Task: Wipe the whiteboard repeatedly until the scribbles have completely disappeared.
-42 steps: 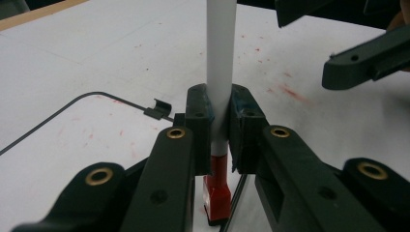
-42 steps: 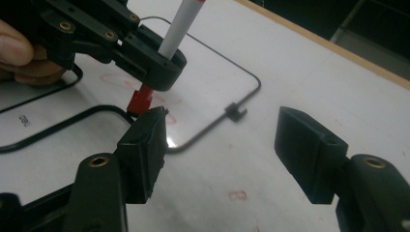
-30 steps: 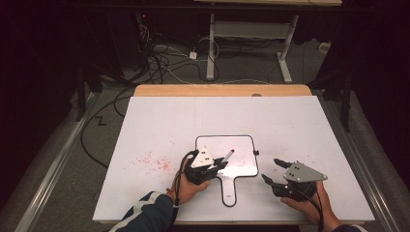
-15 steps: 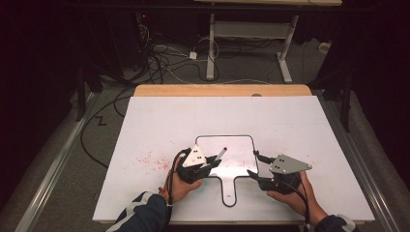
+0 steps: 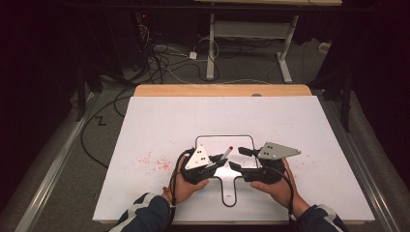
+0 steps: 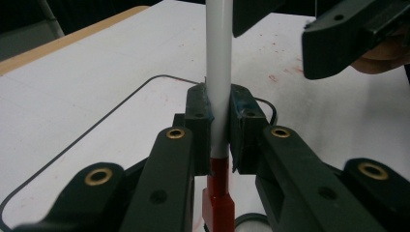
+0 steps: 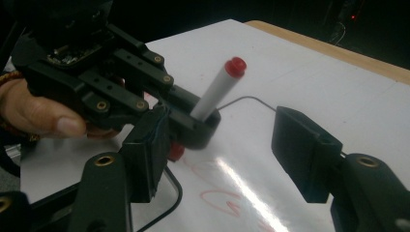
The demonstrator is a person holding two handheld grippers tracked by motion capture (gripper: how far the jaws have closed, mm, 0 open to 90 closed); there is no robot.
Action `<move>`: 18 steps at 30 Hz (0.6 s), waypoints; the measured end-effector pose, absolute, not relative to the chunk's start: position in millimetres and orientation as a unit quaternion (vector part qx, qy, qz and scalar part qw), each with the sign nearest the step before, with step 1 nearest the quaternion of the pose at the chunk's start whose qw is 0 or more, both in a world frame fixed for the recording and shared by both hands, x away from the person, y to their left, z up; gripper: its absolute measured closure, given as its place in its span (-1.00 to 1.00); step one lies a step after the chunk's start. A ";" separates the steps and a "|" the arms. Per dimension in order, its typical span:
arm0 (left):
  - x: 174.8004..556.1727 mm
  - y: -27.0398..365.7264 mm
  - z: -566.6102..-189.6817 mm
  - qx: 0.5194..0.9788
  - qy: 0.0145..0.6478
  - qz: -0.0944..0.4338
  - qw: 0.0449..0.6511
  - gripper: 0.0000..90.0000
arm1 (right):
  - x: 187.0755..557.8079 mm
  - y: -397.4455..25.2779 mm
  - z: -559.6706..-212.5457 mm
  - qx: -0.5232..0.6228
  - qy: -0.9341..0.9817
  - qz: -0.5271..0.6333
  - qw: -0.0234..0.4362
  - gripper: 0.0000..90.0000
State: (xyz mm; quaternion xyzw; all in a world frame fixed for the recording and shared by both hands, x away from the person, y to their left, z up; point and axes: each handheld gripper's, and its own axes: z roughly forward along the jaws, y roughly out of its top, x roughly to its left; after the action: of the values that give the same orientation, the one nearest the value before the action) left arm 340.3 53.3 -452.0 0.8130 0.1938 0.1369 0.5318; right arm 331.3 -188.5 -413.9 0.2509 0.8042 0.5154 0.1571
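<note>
- Left gripper (image 5: 216, 163) clamped tight on a white marker (image 6: 218, 82), red cap down near the small whiteboard (image 5: 212, 140), red end plug up.
- Marker held tilted over the board's middle, right above some red scribbles (image 7: 227, 200).
- Right gripper (image 5: 240, 158) spread wide, empty, parked just beside the marker with jaws pointed at it.
- Looked like the uncapping step: marker braced, second gripper lining up.
- Next move probably needed the right jaws on the red cap (image 6: 218, 205) below, then a straight pull, no twisting loose from the left pinch.
</note>
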 end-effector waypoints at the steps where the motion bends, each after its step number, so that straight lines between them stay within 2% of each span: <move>1: 339.9 51.5 -452.3 0.813 0.192 0.138 0.532 0.75 | 332.1 -186.1 -413.8 0.251 0.804 0.517 0.153 -0.12; 8: 337.8 41.4 -453.9 0.820 0.182 0.143 0.523 0.75 | 332.9 -176.2 -416.7 0.247 0.805 0.521 0.136 0.10; 9: 338.5 41.2 -454.3 0.820 0.183 0.141 0.524 0.75 | 332.5 -175.7 -416.9 0.248 0.804 0.522 0.137 0.23; 18: 337.4 35.6 -456.5 0.825 0.179 0.148 0.516 0.74 | 334.5 -179.0 -418.4 0.262 0.795 0.531 0.131 0.53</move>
State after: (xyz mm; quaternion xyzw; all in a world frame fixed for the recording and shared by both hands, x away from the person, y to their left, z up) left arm 337.4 35.6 -456.5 0.8249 0.1786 0.1480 0.5155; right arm 334.5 -179.0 -418.4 0.2620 0.7951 0.5311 0.1308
